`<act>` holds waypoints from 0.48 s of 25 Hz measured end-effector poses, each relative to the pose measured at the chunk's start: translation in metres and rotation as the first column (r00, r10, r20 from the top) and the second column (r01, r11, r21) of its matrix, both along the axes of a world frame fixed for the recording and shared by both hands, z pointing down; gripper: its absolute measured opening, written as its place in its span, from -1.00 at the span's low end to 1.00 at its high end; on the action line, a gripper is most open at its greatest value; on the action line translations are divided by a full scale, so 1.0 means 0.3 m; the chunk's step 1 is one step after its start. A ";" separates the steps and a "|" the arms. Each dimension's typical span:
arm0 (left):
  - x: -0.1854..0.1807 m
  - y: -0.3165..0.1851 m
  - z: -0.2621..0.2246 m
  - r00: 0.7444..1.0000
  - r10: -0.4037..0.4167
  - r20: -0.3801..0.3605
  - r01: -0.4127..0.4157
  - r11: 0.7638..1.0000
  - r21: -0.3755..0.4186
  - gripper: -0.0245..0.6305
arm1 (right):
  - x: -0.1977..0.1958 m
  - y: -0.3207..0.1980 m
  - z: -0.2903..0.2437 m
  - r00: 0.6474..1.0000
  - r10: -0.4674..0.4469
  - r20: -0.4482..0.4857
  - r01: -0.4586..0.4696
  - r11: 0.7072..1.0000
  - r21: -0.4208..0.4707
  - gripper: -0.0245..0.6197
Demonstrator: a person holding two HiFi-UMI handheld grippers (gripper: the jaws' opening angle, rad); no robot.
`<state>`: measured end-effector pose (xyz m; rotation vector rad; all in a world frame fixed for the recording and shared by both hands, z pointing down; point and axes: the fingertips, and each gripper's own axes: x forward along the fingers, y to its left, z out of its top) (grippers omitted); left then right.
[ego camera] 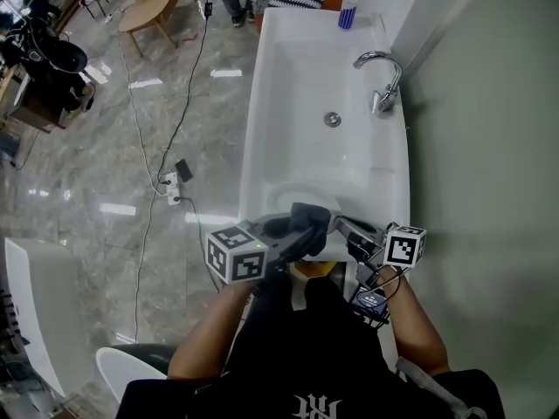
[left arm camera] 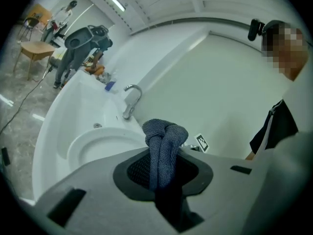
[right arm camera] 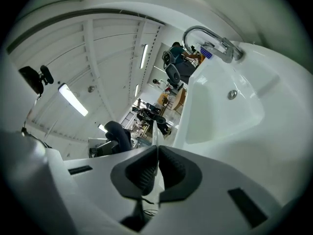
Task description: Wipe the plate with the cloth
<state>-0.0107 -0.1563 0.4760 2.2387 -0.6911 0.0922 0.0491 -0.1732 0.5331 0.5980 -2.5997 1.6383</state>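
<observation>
We are at the start of the wiping step, with both things in hand and held over the near end of the sink (ego camera: 306, 77), well short of the tap (ego camera: 384, 77) at its right edge. The left tongs (left arm camera: 164, 166) are clamped on the dark blue cloth (left arm camera: 165, 136), which bulges out in front of them as a folded wad. The right tongs (right arm camera: 156, 173) are nearly closed on the thin white rim of the plate (left arm camera: 95, 143), which shows edge-on between them. From the head view the cloth sits just beside or on the plate near its right side, but we cannot tell whether they touch. We judge that no real stroke has been made yet. The next move calls for us to keep the plate steady by its rim, press the wad onto its face, and sweep it round without knocking the plate out of that narrow grip.
</observation>
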 end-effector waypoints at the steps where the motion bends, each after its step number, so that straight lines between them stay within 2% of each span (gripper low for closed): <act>1: 0.020 -0.013 -0.003 1.000 0.006 0.016 -0.006 1.000 0.007 -0.73 | -0.010 0.002 -0.015 1.000 -0.004 -0.008 0.004 1.000 0.018 -0.89; 6: 0.069 -0.064 0.008 0.994 0.004 0.111 -0.006 1.000 0.023 -0.73 | -0.037 0.028 -0.079 0.998 -0.031 -0.045 0.035 0.994 0.102 -0.89; 12: 0.039 -0.090 0.034 0.979 -0.009 0.205 0.002 0.999 0.036 -0.73 | -0.033 0.037 -0.117 0.998 -0.042 -0.036 0.047 0.987 0.153 -0.89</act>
